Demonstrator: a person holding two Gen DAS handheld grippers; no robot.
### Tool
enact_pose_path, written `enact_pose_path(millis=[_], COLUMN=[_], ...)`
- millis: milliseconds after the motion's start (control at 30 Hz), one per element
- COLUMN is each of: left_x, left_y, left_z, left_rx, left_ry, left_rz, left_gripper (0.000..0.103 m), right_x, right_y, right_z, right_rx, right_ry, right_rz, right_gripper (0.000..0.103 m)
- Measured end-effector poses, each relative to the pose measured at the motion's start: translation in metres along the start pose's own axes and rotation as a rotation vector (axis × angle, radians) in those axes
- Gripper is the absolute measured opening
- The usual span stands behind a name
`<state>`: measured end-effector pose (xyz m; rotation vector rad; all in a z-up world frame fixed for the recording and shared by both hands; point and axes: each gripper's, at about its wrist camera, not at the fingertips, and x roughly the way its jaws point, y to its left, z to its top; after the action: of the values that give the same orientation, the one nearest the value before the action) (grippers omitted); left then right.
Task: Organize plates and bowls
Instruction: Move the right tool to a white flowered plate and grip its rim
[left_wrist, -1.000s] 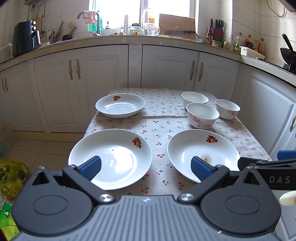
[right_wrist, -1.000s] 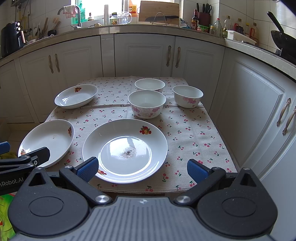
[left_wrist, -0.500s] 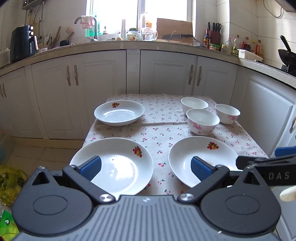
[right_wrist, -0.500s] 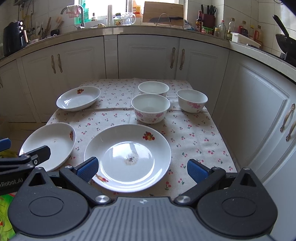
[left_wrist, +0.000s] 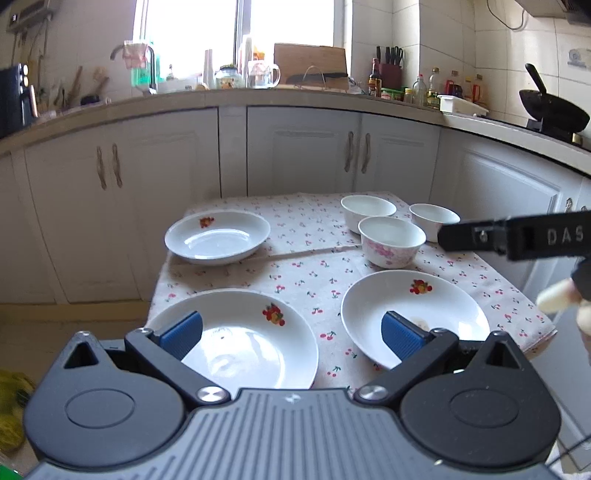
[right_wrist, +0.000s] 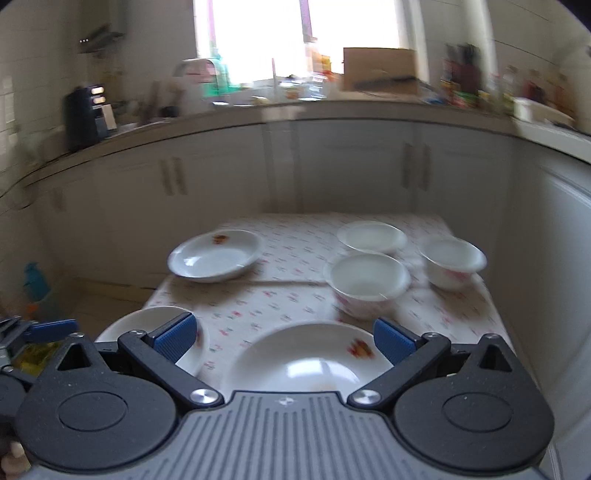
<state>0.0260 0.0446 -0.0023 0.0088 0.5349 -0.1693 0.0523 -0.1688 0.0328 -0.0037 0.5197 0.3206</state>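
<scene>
Above the cloth-covered counter (left_wrist: 332, 258), both claws have lifted within a second: left claw (left_wrist: 291, 328) and right claw (right_wrist: 282, 338) gape wide, empty. Three plates (left_wrist: 240, 343) and three bowls (left_wrist: 391, 240) lie unstacked across mid-frame; sorting not yet begun.

the only writing that can be read is the white capital letters "das" on the black body of the right gripper (left_wrist: 517, 236), which reaches in from the right edge of the left wrist view; the word runs off the edge there. the labels on the bottles (left_wrist: 421, 88) along the counter are too small to read, and the right wrist view is too blurred for any text.
</scene>
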Motion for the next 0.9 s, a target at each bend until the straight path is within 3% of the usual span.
enact_pose_path(millis=[200, 433, 633, 900], left_x=[0.005, 0.002, 0.007, 0.032], left_y=[0.031, 0.072, 0.1, 0.108], left_z=[-0.01, -0.039, -0.063, -0.07], left_rx=[-0.012, 0.062, 0.084, 0.153], left_ry=[0.031, 0.069, 0.131, 0.17], left_rz=[-0.058, -0.04, -0.076, -0.164], left_gripper=[0.102, 0.102, 0.102, 0.102], right_x=[0.028, 0.068, 0.107, 0.148], right_y=[0.012, 0.034, 0.048, 0.067], right_z=[0.012, 0.013, 0.013, 0.008], right_rx=[-0.012, -0.043, -0.055, -0.143], right_ry=[0.062, 0.157, 0.257, 0.342], right_rz=[0.142, 0.262, 0.276, 0.28], right_gripper=[0.103, 0.103, 0.103, 0.103])
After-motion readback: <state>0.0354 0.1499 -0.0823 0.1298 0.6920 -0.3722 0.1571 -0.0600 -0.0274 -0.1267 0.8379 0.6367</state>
